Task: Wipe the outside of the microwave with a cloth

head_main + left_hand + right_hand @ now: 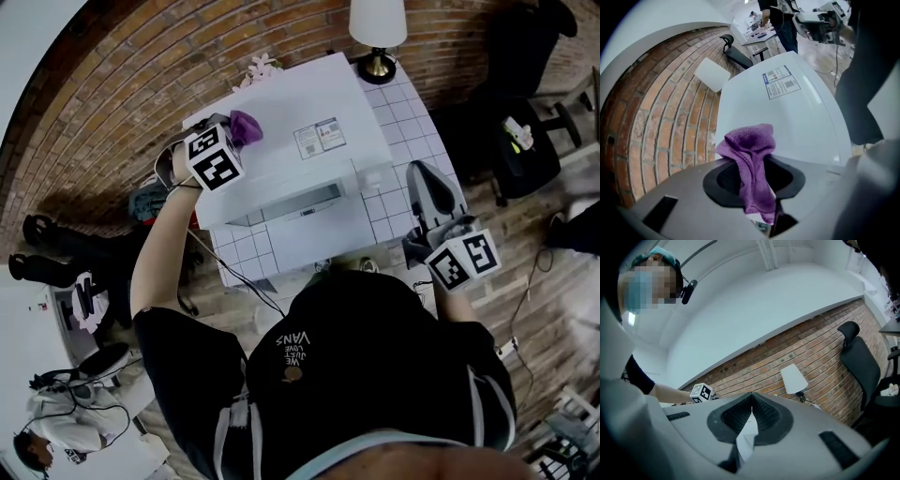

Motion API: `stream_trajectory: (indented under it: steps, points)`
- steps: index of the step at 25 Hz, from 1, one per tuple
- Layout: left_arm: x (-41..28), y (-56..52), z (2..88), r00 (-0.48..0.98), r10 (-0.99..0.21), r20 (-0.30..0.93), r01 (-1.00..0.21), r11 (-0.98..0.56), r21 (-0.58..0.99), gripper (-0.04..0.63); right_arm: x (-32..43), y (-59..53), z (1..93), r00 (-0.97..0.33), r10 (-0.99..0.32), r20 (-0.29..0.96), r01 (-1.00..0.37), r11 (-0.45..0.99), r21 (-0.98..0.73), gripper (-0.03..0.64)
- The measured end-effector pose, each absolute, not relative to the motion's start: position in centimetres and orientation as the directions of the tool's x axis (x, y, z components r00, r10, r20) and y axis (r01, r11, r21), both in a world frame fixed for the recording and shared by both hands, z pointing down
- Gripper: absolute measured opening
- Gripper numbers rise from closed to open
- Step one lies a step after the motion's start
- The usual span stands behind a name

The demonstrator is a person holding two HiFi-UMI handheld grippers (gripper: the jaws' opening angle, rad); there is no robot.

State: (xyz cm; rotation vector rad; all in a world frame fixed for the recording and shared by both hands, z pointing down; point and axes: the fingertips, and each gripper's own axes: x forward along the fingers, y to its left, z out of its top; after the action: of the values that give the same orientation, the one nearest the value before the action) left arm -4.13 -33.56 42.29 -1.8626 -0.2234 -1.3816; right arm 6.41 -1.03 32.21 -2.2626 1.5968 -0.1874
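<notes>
The left gripper (757, 174) pinches a purple cloth (751, 147) with the bunched end out front, seemingly touching the microwave (797, 126) top near its back corner, ready to rub. The right gripper (751, 399) (jaws pressed together, empty) waits aside, clear of the work.

The head view looks steeply down over the microwave (309, 122). The left gripper view sits close above its top. The right gripper view tilts up. All show the lamp (793, 378) and brick wall (820, 343).
</notes>
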Motion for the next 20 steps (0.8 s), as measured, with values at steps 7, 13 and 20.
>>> stream_trajectory:
  steps: [7, 13, 20]
  points:
    - [4.6, -26.9, 42.1, 0.451, -0.234, 0.861, 0.646, -0.581, -0.496, 0.129, 8.5, 3.3, 32.7, 0.423, -0.901, -0.091, -0.853, -0.363, -0.374, 0.0]
    - [10.8, -20.9, 41.9, 0.487, -0.172, 0.856, 0.701, -0.508, -0.501, 0.129, 9.9, 5.8, 33.0, 0.462, -0.883, -0.084, -0.833, -0.4, -0.382, 0.0]
    - [13.9, -17.2, 41.8, 0.498, -0.132, 0.857, 0.739, -0.452, -0.5, 0.129, 11.0, 7.2, 33.2, 0.485, -0.871, -0.078, -0.82, -0.421, -0.387, 0.0]
